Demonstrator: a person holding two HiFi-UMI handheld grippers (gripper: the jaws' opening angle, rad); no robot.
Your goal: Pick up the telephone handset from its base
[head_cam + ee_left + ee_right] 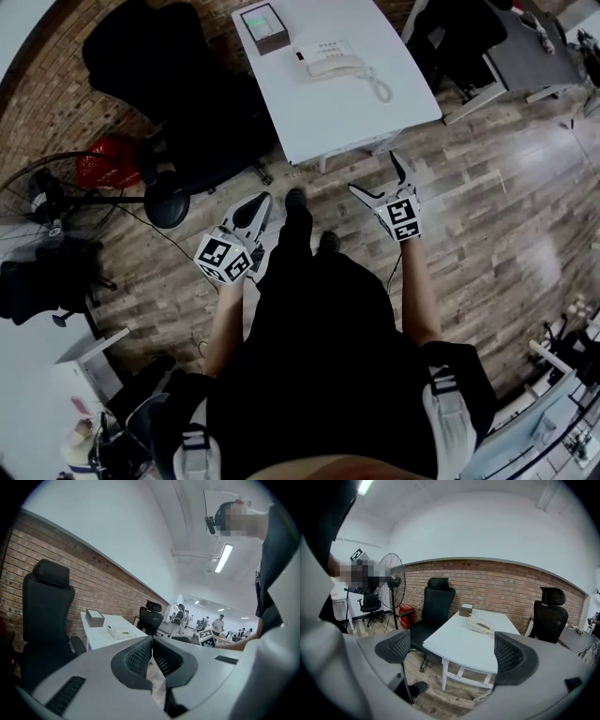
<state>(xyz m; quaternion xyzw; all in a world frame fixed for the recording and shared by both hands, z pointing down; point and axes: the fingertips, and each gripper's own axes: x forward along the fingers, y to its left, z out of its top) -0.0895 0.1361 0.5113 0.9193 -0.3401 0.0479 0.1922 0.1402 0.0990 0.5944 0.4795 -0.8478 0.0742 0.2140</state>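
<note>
Plainly, left tongs (151,640) pinched, right tongs (454,651) wide — handset (336,66) cradled.

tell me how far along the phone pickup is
Nothing done yet: the handset lies on its base on the white table. In hand: nothing; the left gripper is shut and empty, the right gripper open, both short of the table. Left: approach, grasp the handset, lift it.

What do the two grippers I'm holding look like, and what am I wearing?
Both the left gripper and right gripper are pale grey with black mesh-textured pads; each carries a cube of black-and-white square markers. You wear a black top, forearms uncovered.
</note>
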